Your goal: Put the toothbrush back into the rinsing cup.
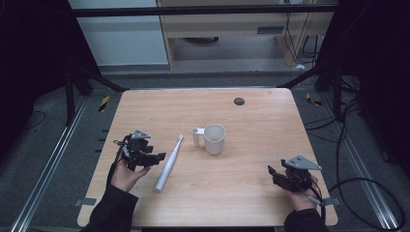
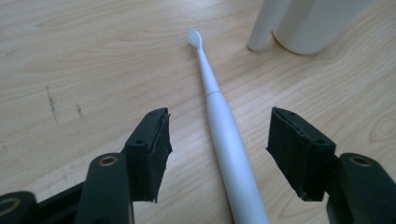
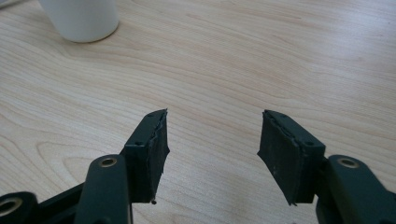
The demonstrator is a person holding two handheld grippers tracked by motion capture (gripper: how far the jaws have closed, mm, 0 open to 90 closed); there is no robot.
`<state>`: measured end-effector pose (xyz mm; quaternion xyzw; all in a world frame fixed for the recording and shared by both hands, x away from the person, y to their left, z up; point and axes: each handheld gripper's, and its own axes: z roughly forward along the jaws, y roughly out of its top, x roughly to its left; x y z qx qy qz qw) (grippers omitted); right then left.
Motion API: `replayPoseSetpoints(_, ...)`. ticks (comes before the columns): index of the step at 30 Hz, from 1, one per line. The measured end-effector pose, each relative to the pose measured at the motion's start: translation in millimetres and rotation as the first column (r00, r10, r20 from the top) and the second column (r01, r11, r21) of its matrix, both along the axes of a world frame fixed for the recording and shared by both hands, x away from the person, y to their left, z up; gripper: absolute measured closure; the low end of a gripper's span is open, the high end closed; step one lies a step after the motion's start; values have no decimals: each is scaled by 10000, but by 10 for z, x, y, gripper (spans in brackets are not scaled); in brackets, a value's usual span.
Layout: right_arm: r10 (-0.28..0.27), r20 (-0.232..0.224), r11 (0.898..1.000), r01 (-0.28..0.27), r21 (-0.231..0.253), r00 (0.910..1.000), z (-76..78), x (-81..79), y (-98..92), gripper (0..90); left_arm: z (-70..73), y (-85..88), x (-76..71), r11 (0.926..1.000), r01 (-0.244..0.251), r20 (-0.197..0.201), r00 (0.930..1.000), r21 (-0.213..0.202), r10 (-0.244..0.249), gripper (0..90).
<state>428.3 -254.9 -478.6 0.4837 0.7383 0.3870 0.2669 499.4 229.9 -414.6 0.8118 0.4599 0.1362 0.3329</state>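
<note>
Nearest the person, the left gripper (image 1: 155,157) hangs over the worktop (image 1: 261,121) with its fingers (image 2: 149,149) spread wide, gripping nothing (the toothbrush (image 2: 224,135) lies flat between them, untouched). The right gripper (image 3: 212,154) also stands open over bare wood. Farther off, the toothbrush's bristles point toward the white mug (image 1: 214,138).
</note>
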Motion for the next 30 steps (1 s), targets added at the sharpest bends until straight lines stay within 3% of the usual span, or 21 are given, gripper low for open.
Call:
replayPoseSetpoints(15,14,-37,10000,-14,-57,10000,-6,19,-12,409,4,-171,346,9980,-51,-208,9998,634,64,333)
replayPoseSetpoints(30,182,-163,9998,-184,-99,9997,-35,19,-12,408,-157,-276,508,9919,67,-1015,9948,1270,63,344)
